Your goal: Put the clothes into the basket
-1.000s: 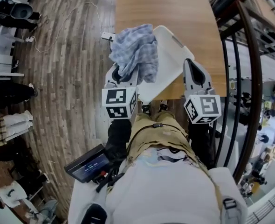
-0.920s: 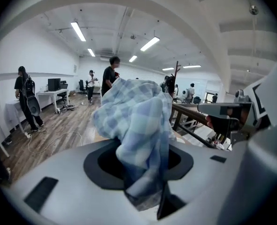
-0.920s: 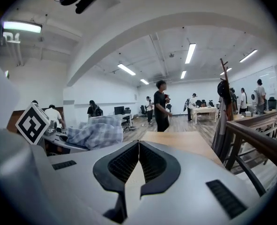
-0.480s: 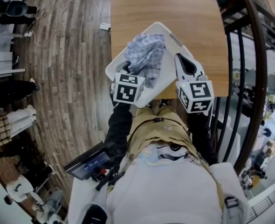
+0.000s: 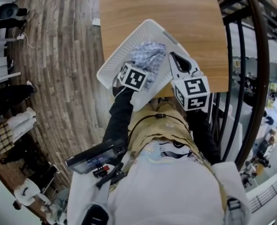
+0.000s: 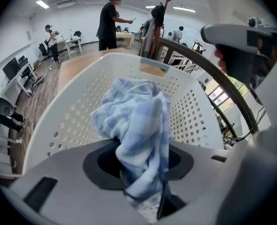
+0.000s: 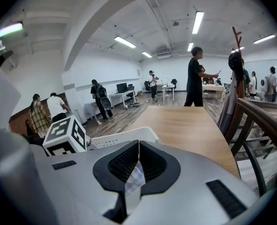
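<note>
Item: checked cloth (image 6: pixel 134 121), clamped in left gripper (image 6: pixel 145 182), within white basket (image 5: pixel 122 50) (at table's (image 5: pixel 162 3) near edge); right gripper (image 7: pixel 137 149) closed, idle; step: depositing; next: part the left jaws, likely.

The left gripper (image 5: pixel 134 76) sits at frame centre in the head view, on a black-sleeved left arm (image 5: pixel 119 118) reaching up from below. Its fingers (image 6: pixel 164 203) clamp a blue checked cloth (image 6: pixel 138 121). The right gripper (image 5: pixel 176 60), just right of it, has its fingers pressed together, pointing upper left.
</note>
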The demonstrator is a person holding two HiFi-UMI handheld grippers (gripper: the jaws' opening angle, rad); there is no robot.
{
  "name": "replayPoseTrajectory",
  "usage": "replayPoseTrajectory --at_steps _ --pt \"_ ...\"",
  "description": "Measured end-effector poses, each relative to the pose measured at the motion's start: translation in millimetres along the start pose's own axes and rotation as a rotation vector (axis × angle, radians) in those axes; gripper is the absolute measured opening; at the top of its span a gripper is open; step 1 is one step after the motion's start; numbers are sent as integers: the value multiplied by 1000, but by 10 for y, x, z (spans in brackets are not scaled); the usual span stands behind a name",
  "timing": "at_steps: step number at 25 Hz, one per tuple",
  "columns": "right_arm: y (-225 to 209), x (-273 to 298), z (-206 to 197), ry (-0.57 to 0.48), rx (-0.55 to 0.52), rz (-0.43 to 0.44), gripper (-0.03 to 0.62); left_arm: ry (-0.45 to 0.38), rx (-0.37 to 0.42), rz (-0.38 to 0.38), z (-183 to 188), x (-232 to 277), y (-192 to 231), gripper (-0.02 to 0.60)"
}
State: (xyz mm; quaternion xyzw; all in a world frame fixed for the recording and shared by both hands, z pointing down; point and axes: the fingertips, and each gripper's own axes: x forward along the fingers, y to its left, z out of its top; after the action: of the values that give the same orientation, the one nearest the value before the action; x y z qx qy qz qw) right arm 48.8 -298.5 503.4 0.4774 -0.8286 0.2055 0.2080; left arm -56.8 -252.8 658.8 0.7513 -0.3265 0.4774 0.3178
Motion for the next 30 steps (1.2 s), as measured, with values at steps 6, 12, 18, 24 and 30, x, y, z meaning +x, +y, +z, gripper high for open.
replayPoseTrajectory --at_steps 6,12,18,24,30 --pt "22 148 -267 92 15 30 21 105 -12 -12 -197 432 23 176" --pt "34 346 -550 230 17 57 21 160 -57 -29 -354 678 52 179" --pt "42 397 -784 345 24 68 21 225 -90 -29 -587 888 101 184" --pt "56 466 -863 379 8 76 21 258 -114 -4 -746 1029 166 198" --pt "79 462 -872 386 4 87 21 254 -132 40 -779 949 241 224"
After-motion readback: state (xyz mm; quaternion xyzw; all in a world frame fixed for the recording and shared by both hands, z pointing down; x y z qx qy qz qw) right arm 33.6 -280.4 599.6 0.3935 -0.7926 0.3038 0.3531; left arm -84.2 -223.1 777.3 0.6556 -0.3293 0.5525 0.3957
